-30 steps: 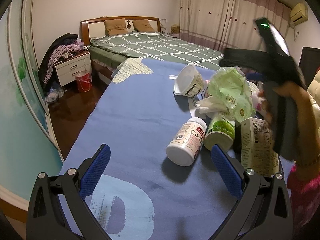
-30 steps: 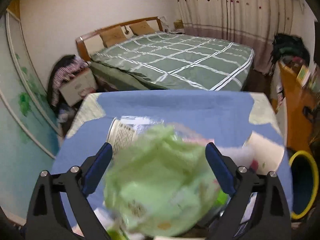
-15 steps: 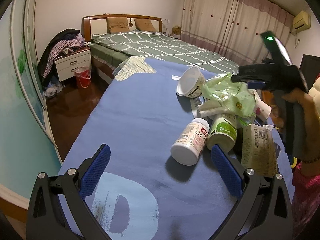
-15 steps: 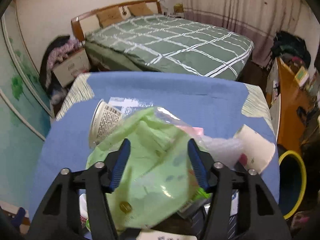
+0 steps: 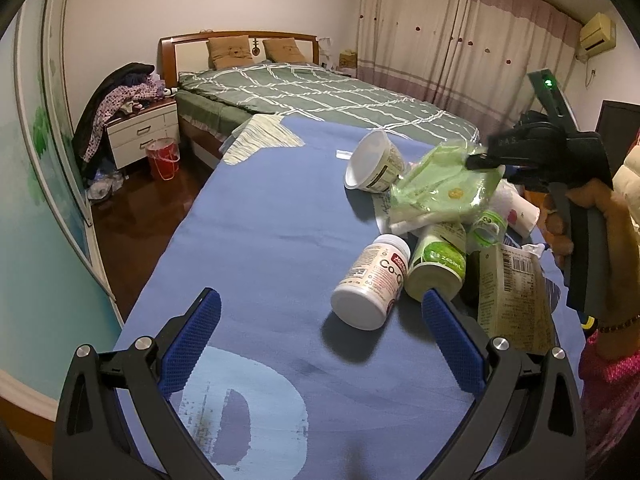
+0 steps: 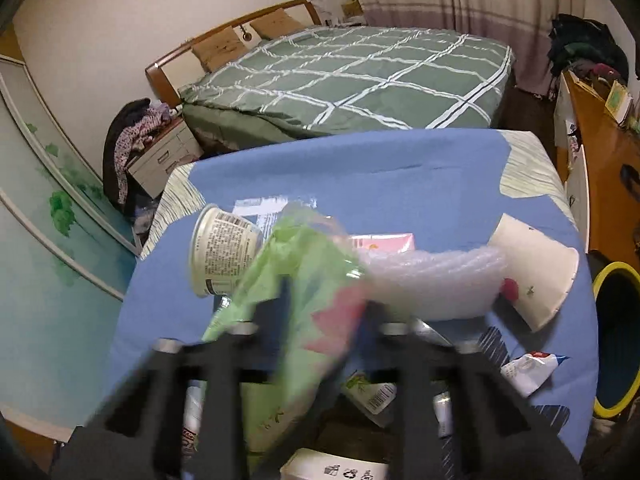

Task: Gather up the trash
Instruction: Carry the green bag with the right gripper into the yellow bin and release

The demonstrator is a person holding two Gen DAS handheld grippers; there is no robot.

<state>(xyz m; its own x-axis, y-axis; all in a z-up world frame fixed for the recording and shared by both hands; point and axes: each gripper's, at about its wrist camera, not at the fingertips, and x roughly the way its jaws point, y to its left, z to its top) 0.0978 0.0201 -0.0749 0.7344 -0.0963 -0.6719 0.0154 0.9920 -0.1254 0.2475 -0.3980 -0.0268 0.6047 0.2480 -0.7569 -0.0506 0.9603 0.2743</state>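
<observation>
right hand-held gripper [image 6: 320, 308] pinches a crumpled green plastic wrapper [image 6: 296, 280], its dark fingers pressed together on the upper edge. from the left wrist view the same right hand-held gripper [image 5: 482, 160] shows at the far right, raised above the pile of trash, with the green plastic wrapper [image 5: 444, 190] hanging from its tip; whether the lower end of the wrapper touches the pile cannot be told.

left hand-held gripper [image 5: 320, 340] hovers low over the blue tabletop [image 5: 260, 240], its blue-padded fingers [image 5: 192, 344] spread wide and holding nothing. just ahead of it, toward its right finger, a white supplement bottle [image 5: 372, 284] lies on its side, touching a green-labelled bottle [image 5: 438, 262] that also lies tipped. a flattened pale carton [image 5: 512, 296] lies beyond the right finger. farther ahead, a white tub [image 5: 374, 166] rests on its side, its open mouth facing the left hand-held gripper.

ahead of the right hand-held gripper and to its right, a white paper cup [image 6: 536, 268] lies on its side, with a clear strip of bubble wrap [image 6: 432, 280] against it. a round bin with a yellow rim [image 6: 618, 340] stands on the floor off the tabletop's right edge. beyond the tabletop stands a bed with a green checked cover [image 6: 352, 84].
</observation>
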